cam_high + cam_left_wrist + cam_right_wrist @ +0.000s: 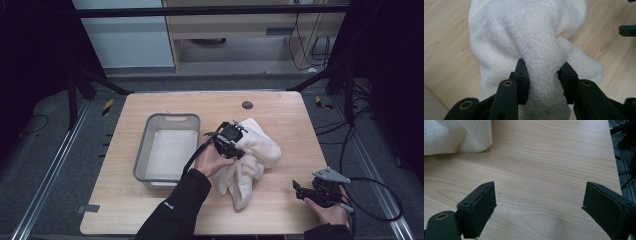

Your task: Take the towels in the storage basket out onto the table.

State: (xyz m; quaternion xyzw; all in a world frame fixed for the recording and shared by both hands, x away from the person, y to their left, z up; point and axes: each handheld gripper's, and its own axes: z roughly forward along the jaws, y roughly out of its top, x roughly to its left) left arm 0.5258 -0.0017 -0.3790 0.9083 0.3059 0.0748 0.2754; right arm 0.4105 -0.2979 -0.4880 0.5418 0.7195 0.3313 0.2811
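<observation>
Left gripper view tells me the most: my left gripper [544, 75] has its jaws pinched onto a thick ridge of the white towel [524, 35], with the cloth bulging up between them and spilling down on both sides. From the high view, the towel [252, 155] lies bunched near the middle of the table [280, 107], a little toward the right edge, with one tail trailing toward the near edge. The grey bin [172, 119] sits just left of it, apart from the cloth, and a pale sheet lines its bottom.

My right gripper [300, 190] waits near the table's near right corner, well apart from the towel; its own view shows the jaws spread wide over bare wood, holding nothing.

My worry is the grip. I hold a fold, not an edge, so if I lift, I judge the loose layers could slide out and the bundle drop back in a heap. The hanging tail is the second risk: if I carry the towel toward the bin, I think it may drag on the table or catch the bin's rim and tip or shove the bin toward the left edge. I cannot tell how deep the cloth sits between the jaws, so a slow lift seems wise.
</observation>
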